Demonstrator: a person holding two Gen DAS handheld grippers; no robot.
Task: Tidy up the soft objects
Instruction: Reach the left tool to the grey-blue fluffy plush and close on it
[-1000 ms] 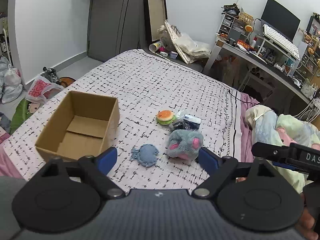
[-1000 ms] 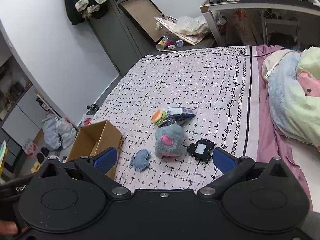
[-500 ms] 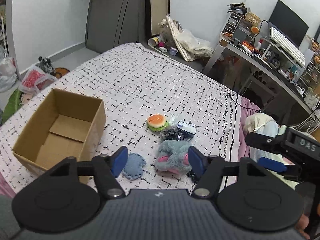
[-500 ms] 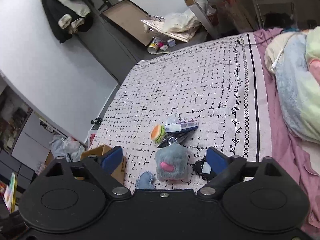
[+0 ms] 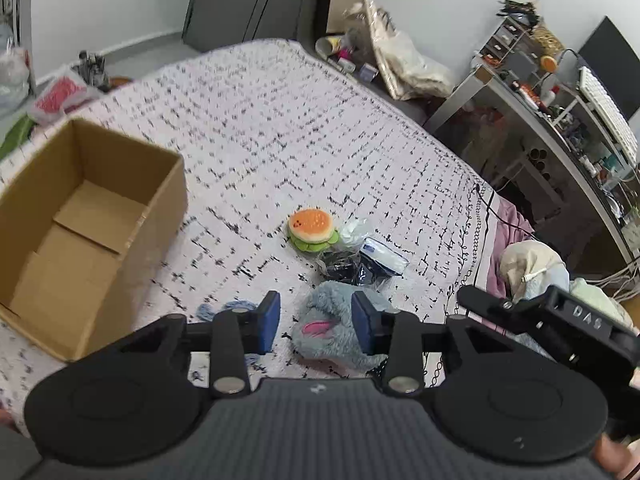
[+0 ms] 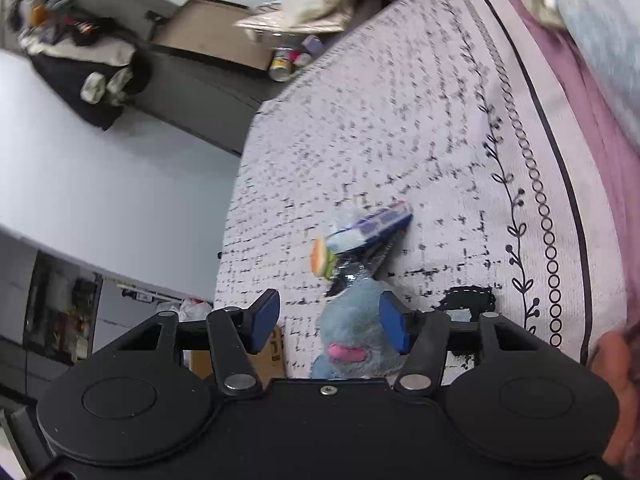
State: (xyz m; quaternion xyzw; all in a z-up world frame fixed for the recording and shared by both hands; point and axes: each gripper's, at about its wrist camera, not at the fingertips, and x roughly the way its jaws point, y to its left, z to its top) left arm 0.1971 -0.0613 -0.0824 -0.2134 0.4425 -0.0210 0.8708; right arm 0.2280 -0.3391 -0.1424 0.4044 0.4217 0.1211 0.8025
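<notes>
A grey plush (image 5: 332, 332) with pink ears lies on the patterned bedspread (image 5: 260, 128). My left gripper (image 5: 316, 322) hangs over it with its jaws closing. The plush shows between its blue pads, but they do not press on it. A blue flat plush (image 5: 236, 307) peeks out behind its left finger. A burger plush (image 5: 311, 229) lies farther up the bed. My right gripper (image 6: 330, 318) is closing too. The grey plush (image 6: 352, 334) sits by its right pad, and its left pad stands well apart. The burger plush (image 6: 320, 258) is just beyond.
An open cardboard box (image 5: 80, 220) stands on the bed at the left. Plastic packets (image 5: 362, 260) lie beside the burger plush. A black heart-shaped piece (image 6: 468, 298) lies right of the grey plush. A bunched blanket (image 5: 532, 264) and a cluttered desk (image 5: 560, 120) are at the right.
Both grippers have come down and closer to the grey plush, and both pairs of jaws have narrowed a lot. The right view has rolled. No toy has moved.
</notes>
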